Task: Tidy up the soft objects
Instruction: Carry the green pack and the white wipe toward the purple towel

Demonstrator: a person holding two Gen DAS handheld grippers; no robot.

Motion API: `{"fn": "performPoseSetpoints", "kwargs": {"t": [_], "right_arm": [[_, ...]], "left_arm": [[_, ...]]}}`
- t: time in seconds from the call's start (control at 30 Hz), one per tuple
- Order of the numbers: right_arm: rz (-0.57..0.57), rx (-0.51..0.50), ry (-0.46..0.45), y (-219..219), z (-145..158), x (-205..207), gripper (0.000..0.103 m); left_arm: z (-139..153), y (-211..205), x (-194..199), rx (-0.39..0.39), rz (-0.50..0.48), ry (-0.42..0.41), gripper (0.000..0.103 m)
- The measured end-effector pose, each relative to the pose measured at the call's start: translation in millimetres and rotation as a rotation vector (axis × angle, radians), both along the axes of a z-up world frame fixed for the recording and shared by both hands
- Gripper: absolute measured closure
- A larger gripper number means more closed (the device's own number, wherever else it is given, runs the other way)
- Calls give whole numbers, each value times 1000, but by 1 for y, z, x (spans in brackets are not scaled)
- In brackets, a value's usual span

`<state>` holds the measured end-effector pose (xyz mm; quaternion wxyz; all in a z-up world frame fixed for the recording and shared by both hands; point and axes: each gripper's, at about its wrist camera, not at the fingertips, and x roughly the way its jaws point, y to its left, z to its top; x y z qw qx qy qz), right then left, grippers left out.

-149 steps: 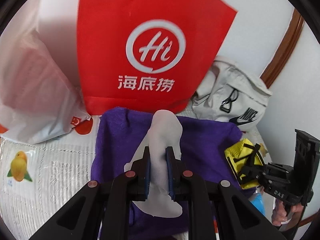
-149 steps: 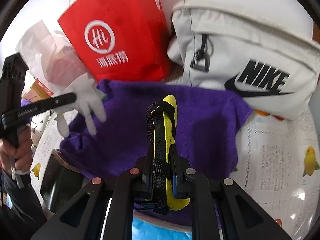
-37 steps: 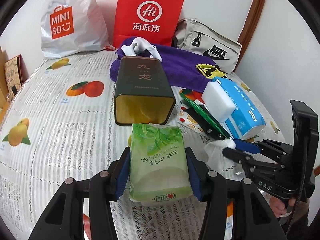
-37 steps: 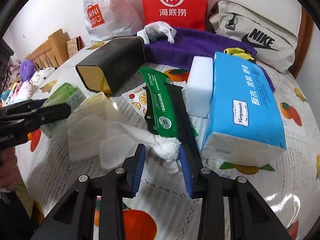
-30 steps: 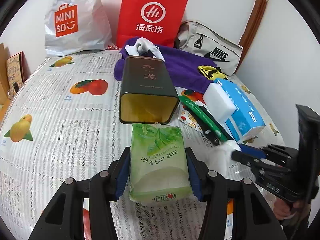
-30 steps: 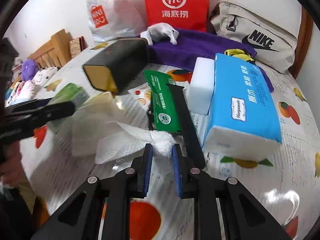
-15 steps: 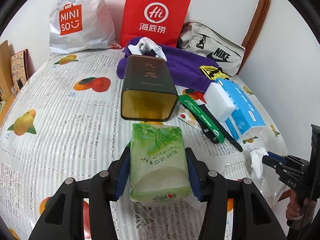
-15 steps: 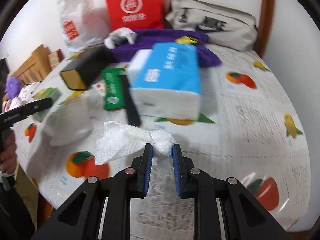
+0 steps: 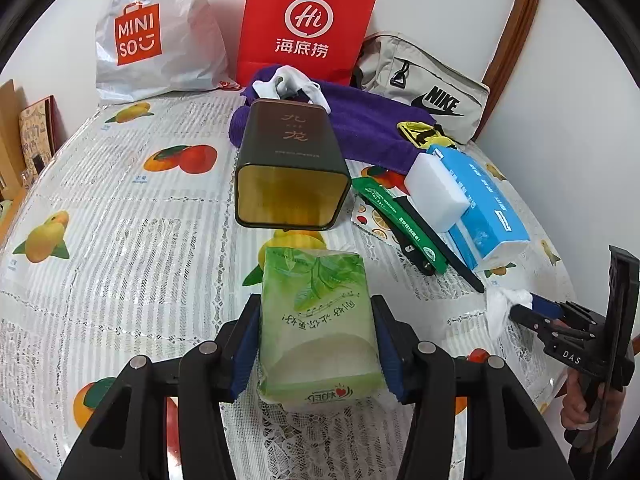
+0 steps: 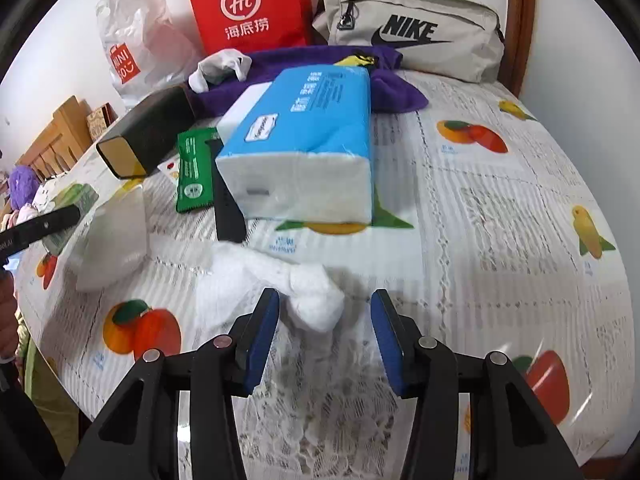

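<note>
From my left tool [image 9: 316, 344], I see its two blue pads pressing the sides of a green tissue pack [image 9: 316, 320], so it grips the pack. Just past the pack lies a dark tin [image 9: 290, 168] on its side, open end toward me. To the right lie a white sponge [image 9: 436, 196] and a blue tissue pack [image 9: 486, 208]. Far right, my right tool [image 9: 520, 310] sits at a crumpled white tissue [image 9: 498, 306] on the bench [image 9: 120, 216].

From my right tool [image 10: 324, 336], its jaws are opening. The crumpled white tissue [image 10: 316, 296] lies between the pads, and they do not press it. The blue tissue pack [image 10: 308, 148] is just beyond. A purple towel [image 10: 304, 62] lies far back.
</note>
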<state>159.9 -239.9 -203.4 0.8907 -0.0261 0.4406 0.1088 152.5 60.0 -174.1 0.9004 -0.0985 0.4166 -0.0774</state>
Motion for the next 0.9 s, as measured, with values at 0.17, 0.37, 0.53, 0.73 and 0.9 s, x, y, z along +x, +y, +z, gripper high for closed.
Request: {"fn": "performPoseSetpoints", "kwargs": {"t": [0.17, 0.37, 0.53, 0.73, 0.9], "right_arm": [[34, -46, -35, 10, -1, 2, 80], [67, -8, -29, 12, 7, 0, 81], [109, 36, -56, 16, 30, -5, 81], [149, 81, -110, 19, 63, -6, 81], [156, 110, -137, 17, 85, 7, 81]], "left_arm": [[-6, 3, 4, -23, -2, 22, 52], [-2, 5, 6, -26, 9, 21, 53], [10, 7, 7, -23, 12, 8, 53], [29, 9, 12, -7, 21, -11, 53], [45, 17, 25, -9, 43, -29, 53]]}}
